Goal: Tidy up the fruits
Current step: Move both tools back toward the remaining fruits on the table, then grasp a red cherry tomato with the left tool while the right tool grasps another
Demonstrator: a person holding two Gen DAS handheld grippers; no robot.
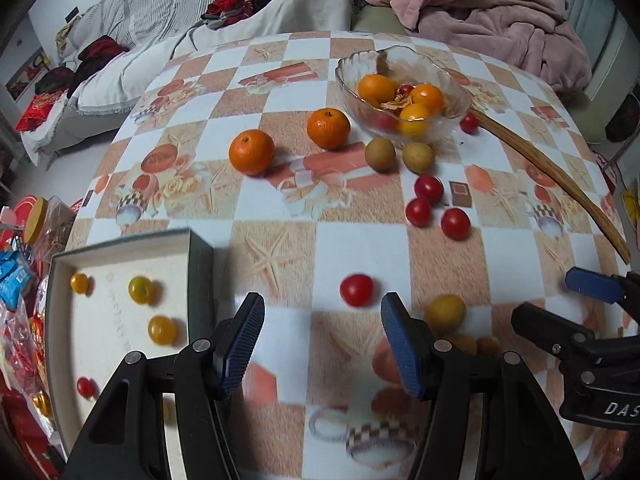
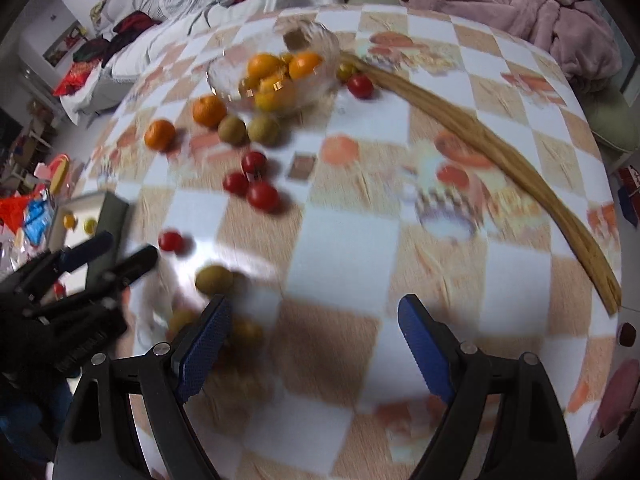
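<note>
**Both grippers empty, poised over the loose fruit at the near edge**

Your left gripper point(image 1: 322, 336) hangs over the table point(image 1: 360, 248) with its jaws apart and nothing between them. A lone red cherry tomato point(image 1: 356, 289) lies just beyond its fingertips, likely your next pick, since the tips already point roughly at it. To its left sits the shallow box point(image 1: 120, 320), already holding a few small yellow tomatoes and a red one; you appear to be using it as the sorting spot for the small fruit, which would explain why this hand works that side.

Your right gripper point(image 2: 314, 344) is also spread wide and carries nothing. Its view is blurred, but a yellow-green fruit point(image 2: 213, 279) lies just ahead of its left finger, with more yellowish fruit beside that finger that I cannot make out clearly. Nothing touches either pad.

The rest of the fruit waits farther back: two mandarins point(image 1: 251, 152) well apart from the box, two brownish round fruits point(image 1: 380, 154) side by side near the glass bowl point(image 1: 348, 80), and a cluster of three red tomatoes point(image 1: 429, 188). The bowl holds several orange fruits, so it looks like the home for the larger ones. A long wooden stick point(image 1: 560, 184) curves along the right side; keep your right hand's path away from it so it does not sweep fruit off the edge.
</note>
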